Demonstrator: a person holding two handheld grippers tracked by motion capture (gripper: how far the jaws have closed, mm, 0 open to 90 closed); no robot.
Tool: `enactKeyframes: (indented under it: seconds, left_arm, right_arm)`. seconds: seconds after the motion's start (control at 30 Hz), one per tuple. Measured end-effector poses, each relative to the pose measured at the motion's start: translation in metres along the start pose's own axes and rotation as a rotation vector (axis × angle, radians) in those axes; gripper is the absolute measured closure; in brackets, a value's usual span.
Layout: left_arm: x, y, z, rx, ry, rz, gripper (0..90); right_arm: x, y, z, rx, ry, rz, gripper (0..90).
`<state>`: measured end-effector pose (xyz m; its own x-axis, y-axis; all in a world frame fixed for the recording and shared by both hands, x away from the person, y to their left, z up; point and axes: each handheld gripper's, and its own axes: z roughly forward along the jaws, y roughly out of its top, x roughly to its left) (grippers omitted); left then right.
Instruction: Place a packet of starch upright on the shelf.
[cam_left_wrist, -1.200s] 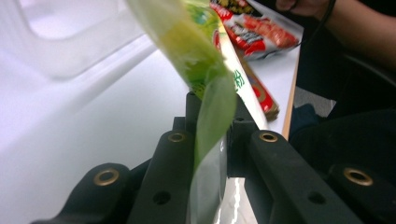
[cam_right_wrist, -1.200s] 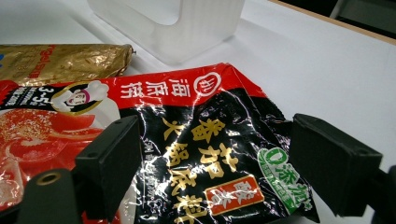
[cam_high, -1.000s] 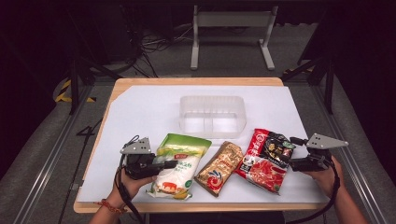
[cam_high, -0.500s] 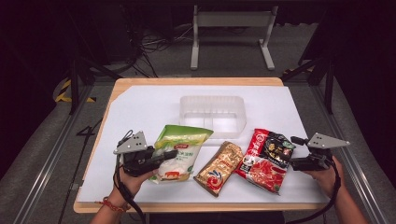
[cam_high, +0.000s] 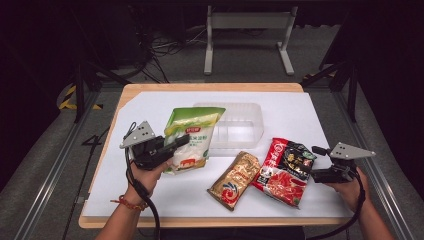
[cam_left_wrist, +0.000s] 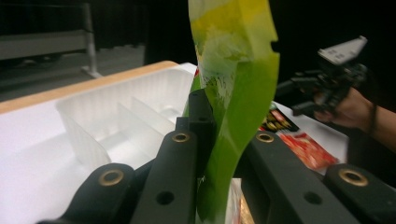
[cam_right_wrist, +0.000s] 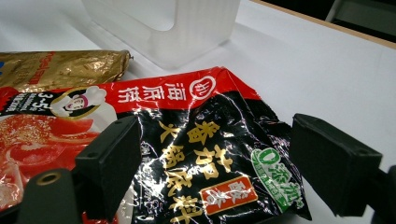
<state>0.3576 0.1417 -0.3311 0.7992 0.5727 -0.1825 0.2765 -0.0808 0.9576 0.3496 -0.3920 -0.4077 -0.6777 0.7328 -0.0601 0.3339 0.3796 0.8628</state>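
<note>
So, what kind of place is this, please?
Probably a lab or recording workspace, not a kitchen: a white-covered table in a dark room, metal stand legs and loose cables on the floor behind, and a person working with handheld grippers.

The tabletop (cam_high: 150, 95) is a light wooden board, and a white sheet (cam_high: 295, 112) covers nearly all of it (a thin strip of wood shows along the edges). Toward twelve o'clock on the sheet sits a clear plastic tray (cam_high: 247, 125) with inner dividers, its walls translucent. At about five o'clock from the tray lies a red and black pouch (cam_high: 282, 172), flat on the sheet, printed side up. Just beside that pouch, at its nine o'clock, a gold pouch (cam_high: 234, 180) lies flat too, set on a slant; their edges look to be touching. The six o'clock edge of the sheet lies bare.
</note>
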Motion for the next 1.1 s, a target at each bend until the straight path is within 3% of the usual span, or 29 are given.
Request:
enactKeyframes:
  seconds: [0.3,0.37,0.43,0.47,0.63,0.83,1.1]
  left_arm:
    - [0.008,0.014,0.023,-0.051,0.059,-0.022,86.2]
    - [0.008,0.018,0.031,-0.063,0.108,-0.021,86.2]
    - [0.010,0.019,0.036,-0.075,0.127,-0.041,86.2]
    - [0.013,0.022,0.047,-0.085,0.137,-0.075,86.3]
    - [0.018,0.026,0.065,-0.086,0.164,-0.081,86.3]
    - [0.024,0.028,0.087,-0.082,0.234,-0.084,86.4]
    - [0.038,0.030,0.108,-0.100,0.314,-0.143,86.4]
  right_arm:
    - [0.000,0.000,0.000,0.002,0.001,-0.001,17.7]
    - [0.000,0.000,0.000,0.003,0.000,0.000,17.7]
    - [0.000,0.000,0.000,0.002,0.001,0.001,17.7]
    - [0.000,0.000,0.000,0.003,0.001,0.000,17.7]
    - [0.000,-0.001,0.000,0.004,0.004,-0.002,17.6]
    - [0.000,0.000,0.000,0.001,0.008,-0.004,17.7]
    - [0.000,0.000,0.000,0.008,0.010,-0.014,17.6]
